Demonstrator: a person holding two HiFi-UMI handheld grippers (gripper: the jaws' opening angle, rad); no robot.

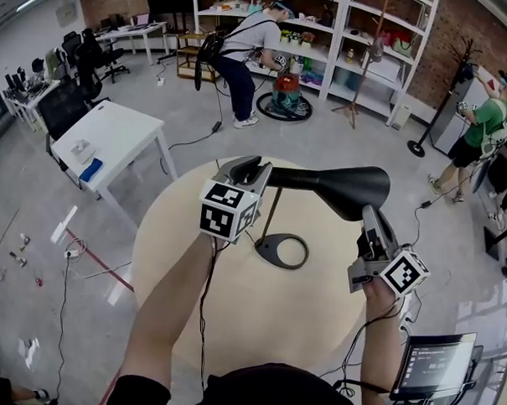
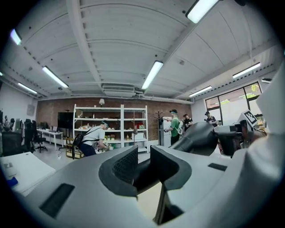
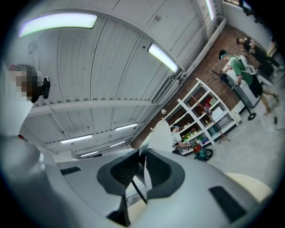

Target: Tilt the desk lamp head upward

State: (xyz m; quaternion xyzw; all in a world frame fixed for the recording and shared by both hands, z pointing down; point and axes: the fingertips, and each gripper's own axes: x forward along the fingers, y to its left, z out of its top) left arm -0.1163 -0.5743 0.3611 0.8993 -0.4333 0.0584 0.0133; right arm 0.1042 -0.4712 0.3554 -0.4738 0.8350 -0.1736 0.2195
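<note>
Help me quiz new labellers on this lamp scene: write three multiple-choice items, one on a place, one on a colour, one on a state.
1. Where does the lamp base stand?
A. on the floor
B. on the round table
C. on a shelf

2. What colour is the lamp head on the outside?
A. black
B. red
C. yellow

3. What is the right gripper doing?
A. hanging open, clear of everything
B. holding a cable
C. closed on the lamp head's rim

Answers:
1 B: in the head view the ring-shaped base sits on the pale tabletop.
2 A: the head's outer shell is plainly black.
3 C: the right gripper view shows the thin rim pinched between its jaws.
</note>
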